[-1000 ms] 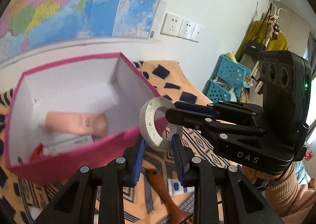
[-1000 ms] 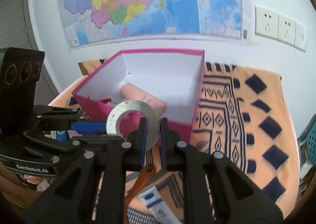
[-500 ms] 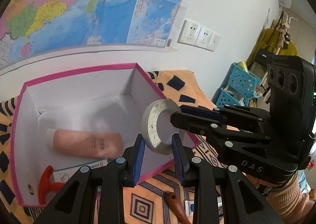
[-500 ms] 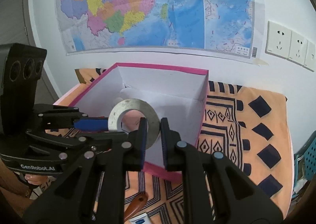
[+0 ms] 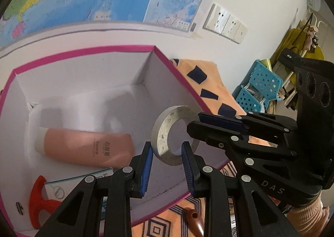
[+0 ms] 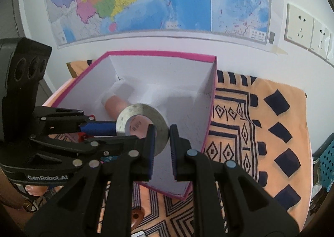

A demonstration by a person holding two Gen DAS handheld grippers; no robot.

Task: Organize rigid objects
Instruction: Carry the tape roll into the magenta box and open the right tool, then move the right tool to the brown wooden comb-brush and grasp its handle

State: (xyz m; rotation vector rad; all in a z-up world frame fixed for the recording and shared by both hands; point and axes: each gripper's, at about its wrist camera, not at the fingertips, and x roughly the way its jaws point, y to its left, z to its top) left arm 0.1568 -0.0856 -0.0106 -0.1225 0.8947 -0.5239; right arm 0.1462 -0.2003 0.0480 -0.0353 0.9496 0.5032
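Hanging over the pink box (image 6: 210,99), the ring (image 6: 144,115) hides a pink bottle (image 5: 87,149).

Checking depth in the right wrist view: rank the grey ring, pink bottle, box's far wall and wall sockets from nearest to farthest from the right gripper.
1. Grey ring, clamped in the right gripper.
2. Pink bottle, inside the box, beyond the ring.
3. Box's far wall, behind the bottle.
4. Wall sockets, upper right, beyond the table.

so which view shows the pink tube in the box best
The left wrist view: the pink tube lies nearly fully visible on the box floor. In the right wrist view, the metal ring hides most of it.
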